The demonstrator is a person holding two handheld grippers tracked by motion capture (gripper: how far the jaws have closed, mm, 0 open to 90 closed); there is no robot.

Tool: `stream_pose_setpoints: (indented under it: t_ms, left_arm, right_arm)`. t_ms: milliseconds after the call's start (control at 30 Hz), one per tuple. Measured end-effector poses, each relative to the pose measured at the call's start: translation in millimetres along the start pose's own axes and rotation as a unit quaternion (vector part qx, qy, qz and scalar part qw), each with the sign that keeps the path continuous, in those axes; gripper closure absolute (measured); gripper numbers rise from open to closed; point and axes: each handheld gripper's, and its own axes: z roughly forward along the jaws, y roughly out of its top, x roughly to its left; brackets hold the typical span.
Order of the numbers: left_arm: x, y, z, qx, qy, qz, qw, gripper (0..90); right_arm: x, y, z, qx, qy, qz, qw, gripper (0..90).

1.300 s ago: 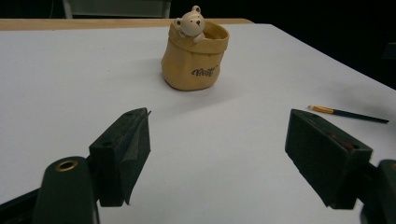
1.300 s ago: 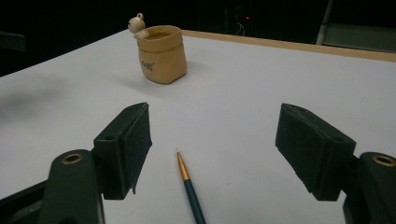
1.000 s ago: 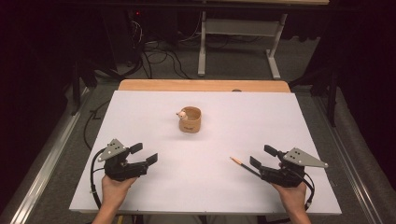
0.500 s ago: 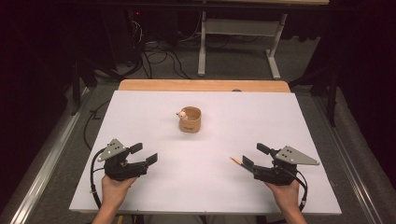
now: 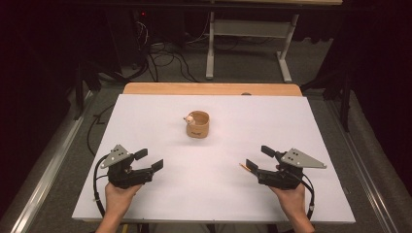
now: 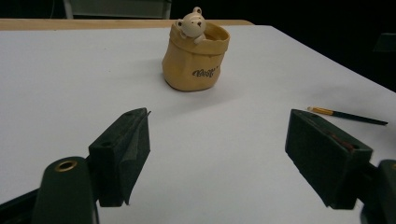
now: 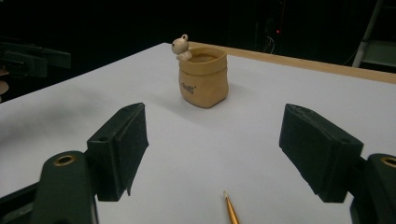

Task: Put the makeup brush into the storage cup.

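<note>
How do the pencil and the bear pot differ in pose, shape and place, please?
The pencil lies flat, while the bear pot stands upright. The pencil is thin and long; the pot is squat and hollow. The pencil lies just ahead of the right gripper, the pot farther up near mid-table. Both rest untouched on the white table.

A tan sack-shaped pot [image 5: 197, 127] with a cream bear and dark lettering is seen on the white table [image 5: 145, 121], black-jawed grippers nearby.
</note>
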Motion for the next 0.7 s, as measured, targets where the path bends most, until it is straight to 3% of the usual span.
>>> stream_pose_setpoints:
  t_ms: [267,700]
  left_arm:
    - [0.1,0.0,0.1,0.000,-0.001,0.000,1.0000,22.3]
    - [0.1,0.1,-0.2,0.000,-0.001,-0.001,1.0000,22.4]
  right_arm:
    - [0.5,9.2,5.0,0.038,0.004,-0.010,0.9992,26.1]
    - [3.3,16.8,7.6,0.077,0.000,-0.030,0.9966,26.7]
